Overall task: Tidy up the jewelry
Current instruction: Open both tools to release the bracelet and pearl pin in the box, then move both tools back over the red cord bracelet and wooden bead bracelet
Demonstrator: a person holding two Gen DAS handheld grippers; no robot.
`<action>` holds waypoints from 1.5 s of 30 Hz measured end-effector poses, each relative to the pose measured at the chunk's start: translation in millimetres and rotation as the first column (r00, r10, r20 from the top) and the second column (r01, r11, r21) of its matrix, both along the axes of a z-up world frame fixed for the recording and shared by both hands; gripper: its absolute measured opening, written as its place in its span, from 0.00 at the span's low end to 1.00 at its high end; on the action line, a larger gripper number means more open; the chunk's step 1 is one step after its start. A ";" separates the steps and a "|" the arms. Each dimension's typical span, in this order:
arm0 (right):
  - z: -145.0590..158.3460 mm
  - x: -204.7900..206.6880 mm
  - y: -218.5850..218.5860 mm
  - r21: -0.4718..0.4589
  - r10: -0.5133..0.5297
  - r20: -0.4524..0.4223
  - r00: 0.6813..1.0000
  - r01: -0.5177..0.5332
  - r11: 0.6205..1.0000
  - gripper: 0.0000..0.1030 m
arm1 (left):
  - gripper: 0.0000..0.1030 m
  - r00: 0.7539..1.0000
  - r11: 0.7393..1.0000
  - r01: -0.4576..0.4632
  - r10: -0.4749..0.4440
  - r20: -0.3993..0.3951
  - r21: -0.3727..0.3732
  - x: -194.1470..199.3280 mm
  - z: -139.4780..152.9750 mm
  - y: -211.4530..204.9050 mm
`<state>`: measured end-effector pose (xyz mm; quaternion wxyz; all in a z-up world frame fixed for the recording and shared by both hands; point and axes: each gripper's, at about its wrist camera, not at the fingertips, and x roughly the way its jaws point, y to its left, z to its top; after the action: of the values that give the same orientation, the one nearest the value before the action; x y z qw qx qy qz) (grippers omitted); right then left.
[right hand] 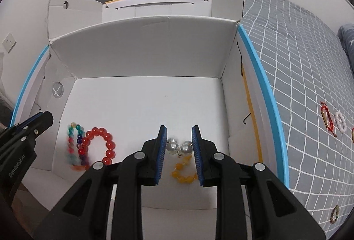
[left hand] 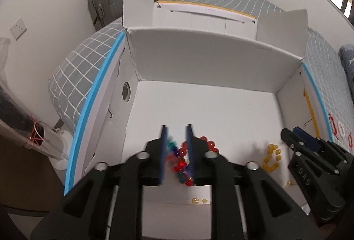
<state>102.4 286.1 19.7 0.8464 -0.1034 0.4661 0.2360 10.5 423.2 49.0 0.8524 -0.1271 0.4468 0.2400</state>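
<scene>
A white box (right hand: 141, 56) with its flaps raised is seen on a bed (right hand: 298, 58) with a grey checked cover. Both grippers are pointed down into it.

The left gripper (left hand: 177, 129) is held with its jaws narrowly parted over a red bracelet (right hand: 100, 145) and a multicoloured bracelet (right hand: 74, 147), which lie side by side and touching on the box floor at the left. The multicoloured one is blurred; beads of both are seen between the jaws, but no pad is seen pressing on them.

The right gripper (right hand: 178, 129) is held with its jaws narrowly parted around a pearl piece (right hand: 178, 147) and a yellow bracelet (right hand: 183, 171), both lying on the box floor at the right. The pearls are close to the pads; contact cannot be told.

Outside the box, on the bed cover to the right, a red cord bracelet (right hand: 327, 117), a white bracelet (right hand: 340, 121) and a mixed bead bracelet (right hand: 334, 214) are laid out.
</scene>
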 end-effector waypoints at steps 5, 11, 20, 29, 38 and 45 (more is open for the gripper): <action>13.6 -6.4 -7.5 0.006 0.002 0.049 0.999 -0.003 1.000 0.54 | 0.64 0.999 1.000 -0.010 0.010 0.037 0.023 -8.0 14.9 -7.0; 36.8 -15.3 -26.1 0.005 -0.007 0.134 0.991 0.007 1.000 0.78 | 0.82 0.997 0.999 -0.007 0.003 0.082 0.044 -15.2 32.0 -19.0; 65.8 -14.9 -94.5 0.030 -0.097 0.201 0.975 0.093 0.995 0.93 | 0.95 0.988 0.998 0.033 -0.041 0.148 0.057 -11.4 52.1 -57.0; 80.4 -14.6 -195.8 0.038 -0.213 0.237 0.948 0.210 0.977 0.93 | 0.95 0.969 0.982 0.163 -0.177 0.170 0.092 14.2 69.5 -139.2; 72.7 -14.8 -304.0 0.012 -0.344 0.216 0.914 0.349 0.937 0.93 | 0.95 0.935 0.941 0.310 -0.328 0.138 0.138 60.5 75.5 -246.8; 46.8 -14.3 -387.6 0.002 -0.456 0.166 0.874 0.462 0.887 0.93 | 0.94 0.907 0.909 0.404 -0.412 0.082 0.099 115.3 56.3 -325.0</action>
<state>88.1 -101.4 66.5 0.9109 -0.0248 0.4117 0.0104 125.9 98.2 105.2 0.9096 -0.0086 0.4098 0.0674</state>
